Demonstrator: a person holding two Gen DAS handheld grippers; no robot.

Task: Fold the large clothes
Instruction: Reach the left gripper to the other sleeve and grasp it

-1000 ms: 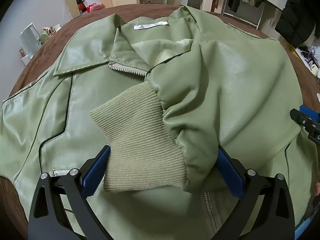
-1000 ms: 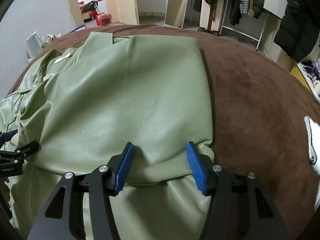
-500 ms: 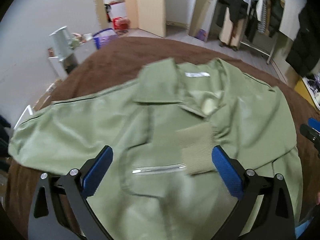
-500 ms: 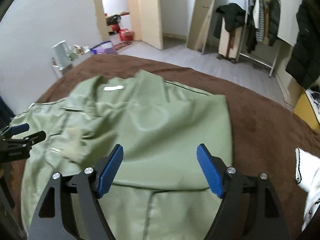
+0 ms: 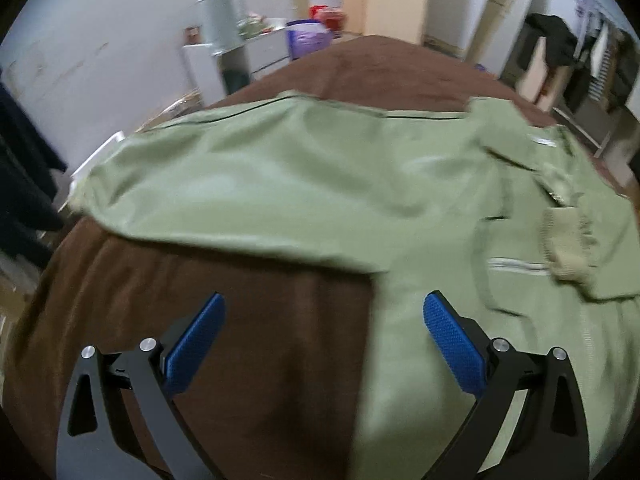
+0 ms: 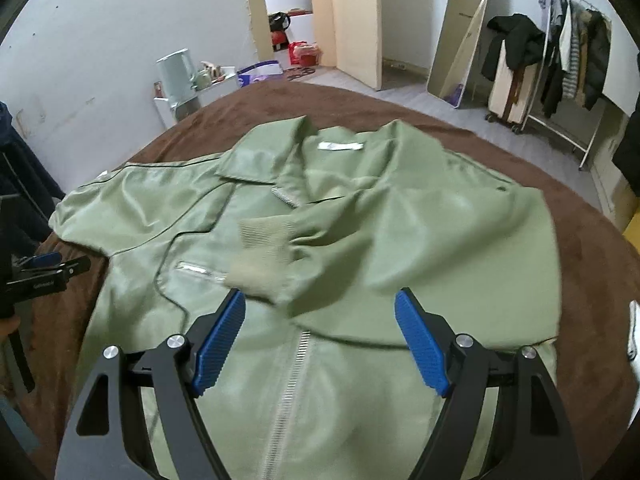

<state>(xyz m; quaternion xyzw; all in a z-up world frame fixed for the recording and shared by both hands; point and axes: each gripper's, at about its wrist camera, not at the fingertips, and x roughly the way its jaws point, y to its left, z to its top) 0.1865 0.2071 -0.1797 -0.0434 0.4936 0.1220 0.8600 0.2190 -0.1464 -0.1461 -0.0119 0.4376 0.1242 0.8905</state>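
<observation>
A large olive green jacket (image 6: 420, 232) lies front up on a brown blanket (image 6: 592, 264). Its right sleeve is folded across the chest, and the ribbed cuff (image 6: 264, 252) rests near the zipper (image 6: 292, 380). The left sleeve (image 5: 240, 184) lies stretched out to the side. My left gripper (image 5: 324, 340) is open and empty, over the blanket just below that sleeve; it also shows in the right wrist view (image 6: 52, 264). My right gripper (image 6: 320, 340) is open and empty above the jacket's lower front.
A small white stand (image 6: 180, 92) with a pale kettle is beyond the blanket's far left edge. A clothes rack (image 6: 560, 60) and a leaning mirror (image 6: 460, 40) stand at the back right. A white item (image 6: 634, 332) lies at the right edge.
Both grippers have let go of the jacket, opened wide and pulled back. The left gripper has swung left toward the outstretched sleeve. The right gripper has drawn back over the lower front.
</observation>
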